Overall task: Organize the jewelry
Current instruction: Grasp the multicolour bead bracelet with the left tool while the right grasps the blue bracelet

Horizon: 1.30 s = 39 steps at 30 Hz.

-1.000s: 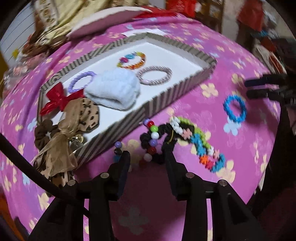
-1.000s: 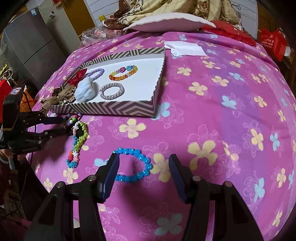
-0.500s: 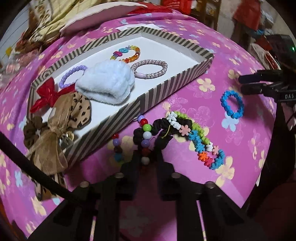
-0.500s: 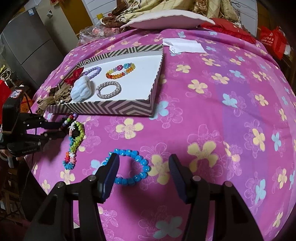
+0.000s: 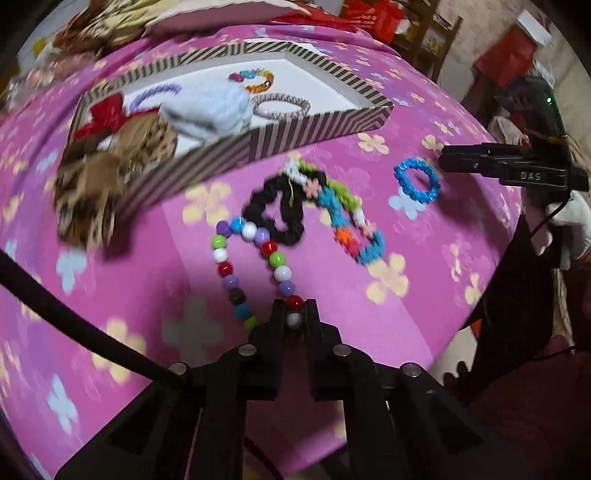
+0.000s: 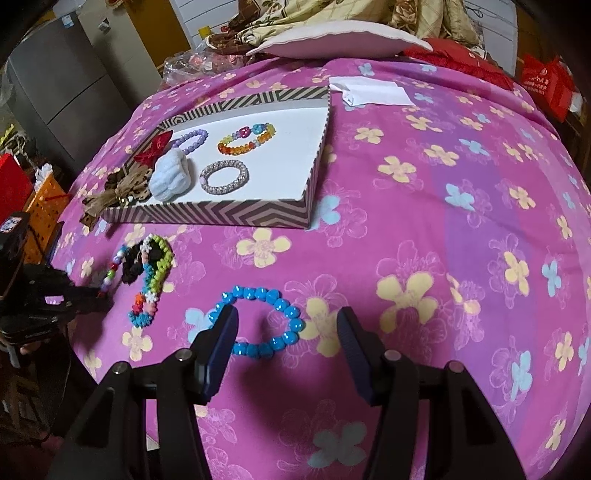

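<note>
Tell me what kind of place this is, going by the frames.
Most likely a bedroom at home. The work surface is a bed under a pink flowered bedsheet, with a pale pink pillow and a rumpled beige patterned quilt at its far end, and a grey cabinet alongside.

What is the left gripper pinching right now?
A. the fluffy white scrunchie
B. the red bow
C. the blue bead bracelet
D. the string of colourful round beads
D: the left gripper has just closed on the string of colourful round beads, with a red and a white bead caught between its fingers.
</note>
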Available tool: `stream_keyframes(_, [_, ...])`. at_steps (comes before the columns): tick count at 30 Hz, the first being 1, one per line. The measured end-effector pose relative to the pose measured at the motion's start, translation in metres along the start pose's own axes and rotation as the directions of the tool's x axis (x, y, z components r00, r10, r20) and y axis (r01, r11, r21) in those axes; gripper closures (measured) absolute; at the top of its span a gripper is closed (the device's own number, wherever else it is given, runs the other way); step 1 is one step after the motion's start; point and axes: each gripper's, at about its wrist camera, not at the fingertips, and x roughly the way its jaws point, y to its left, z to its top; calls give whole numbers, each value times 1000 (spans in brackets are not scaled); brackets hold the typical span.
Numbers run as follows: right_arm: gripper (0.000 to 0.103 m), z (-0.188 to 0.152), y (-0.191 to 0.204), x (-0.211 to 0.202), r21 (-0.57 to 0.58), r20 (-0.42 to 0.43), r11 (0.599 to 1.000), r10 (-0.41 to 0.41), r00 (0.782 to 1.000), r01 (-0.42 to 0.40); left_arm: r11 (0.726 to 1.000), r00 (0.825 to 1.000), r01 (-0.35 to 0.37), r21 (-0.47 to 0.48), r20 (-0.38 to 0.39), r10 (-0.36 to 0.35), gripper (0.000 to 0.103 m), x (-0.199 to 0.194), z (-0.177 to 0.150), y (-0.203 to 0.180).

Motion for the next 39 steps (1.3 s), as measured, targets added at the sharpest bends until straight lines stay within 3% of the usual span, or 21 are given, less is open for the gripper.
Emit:
stream_keyframes(10, [45,-2,13,21,-112,-29,991,-81,996,77,978,999,41,-203,40,-34,73,-6,-16,-2])
stream_keyframes(13, [49,0,19,27,-164,-12,979,-121,993,117,970,998,45,-238,48,-35,73,-4,-18,-5])
stream_keyframes(20, [94,1,41,29,-296,8,948,-122,992,119,963,998,5,-270,57,11,73,0,-17,-19])
stream_keyframes(27, [94,6,42,7,-285,41,955,-78,996,86,946,994,52,-320,108,-18,73,-13,-11,-23])
stream_keyframes(39, [94,34,49,-40,-305,137,945,-78,987,117,921,970,136,-365,238,-49,73,-59,19,-13])
